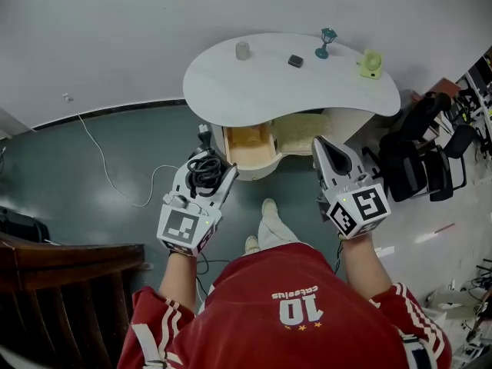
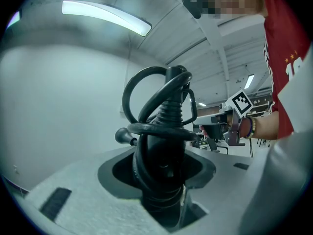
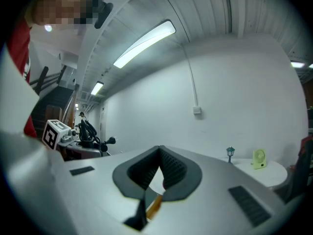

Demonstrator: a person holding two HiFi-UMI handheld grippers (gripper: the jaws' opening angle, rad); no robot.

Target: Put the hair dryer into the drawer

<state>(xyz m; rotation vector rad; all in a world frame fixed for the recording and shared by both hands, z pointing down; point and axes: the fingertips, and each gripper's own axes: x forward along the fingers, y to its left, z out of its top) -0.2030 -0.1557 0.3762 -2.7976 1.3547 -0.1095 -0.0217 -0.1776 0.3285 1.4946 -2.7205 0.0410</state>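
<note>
left gripper [image 1: 212,169]: clamped on the hair dryer, jaws held wide by its black body. Sits in front of the counter, by the left corner of the drawer front.
hair dryer [image 2: 164,146]: black, wedged between the left jaws, with the ribbed cord end sticking up above them. It is in the air in front of the counter, outside the drawer and just short of it.
cord [image 2: 142,89]: black, looped loosely round the dryer's upper end.
plug [image 2: 124,136]: pokes out to one side of the loops.
right gripper [image 1: 323,148]: jaw tips together, nothing between them. Sits in front of the counter, to the right of the drawer.
drawer [image 1: 250,151]: pulled out from under the counter's front edge, light wood inside showing.
counter [image 1: 269,91]: white kidney-shaped top, set against the wall.
cup [image 1: 243,50]: grey, at the counter's back left.
block [image 1: 295,61]: small and dark, mid counter. Can't tell what it is.
lamp figurine [image 1: 327,43]: teal, at the counter's back, right of centre.
fan [image 1: 370,64]: small and green, at the counter's right end.
cable [image 1: 108,171]: white, lying on the floor left of the counter.
chairs [image 1: 419,164]: black, on the floor right of the counter.
person: red shirt [image 1: 292,298], stands in front of the counter, one light shoe [image 1: 269,210] between the grippers.
</note>
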